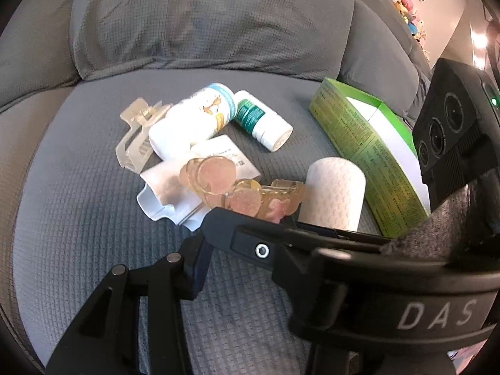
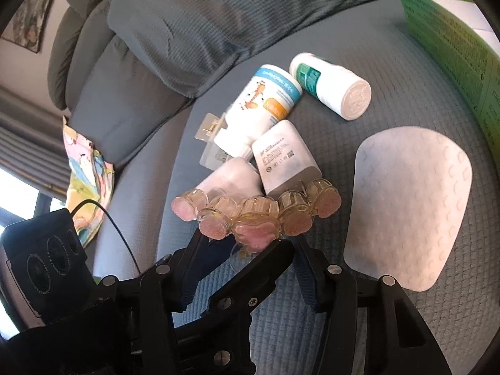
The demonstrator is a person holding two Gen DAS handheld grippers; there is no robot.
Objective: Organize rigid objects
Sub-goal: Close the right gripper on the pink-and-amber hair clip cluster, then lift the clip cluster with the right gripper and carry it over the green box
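Note:
A translucent amber-pink hair claw clip (image 2: 256,215) lies on the grey sofa seat. My right gripper (image 2: 250,243) is closed on the clip's base. It also shows in the left wrist view (image 1: 243,187), with the right gripper (image 1: 250,218) crossing in front. Only one finger (image 1: 197,268) of my left gripper shows, low and left of the clip; its opening is hidden. Behind lie a blue-capped white bottle (image 2: 262,106), a green-label bottle (image 2: 331,87), a white tube (image 2: 287,159) and a clear claw clip (image 1: 137,134).
An open green box (image 1: 368,156) stands at the right of the seat. A white textured roll (image 2: 406,209) lies beside it. A white pouch (image 1: 165,190) lies under the clip. Sofa back cushions (image 1: 203,18) rise behind. A colourful bag (image 2: 87,184) lies at the left.

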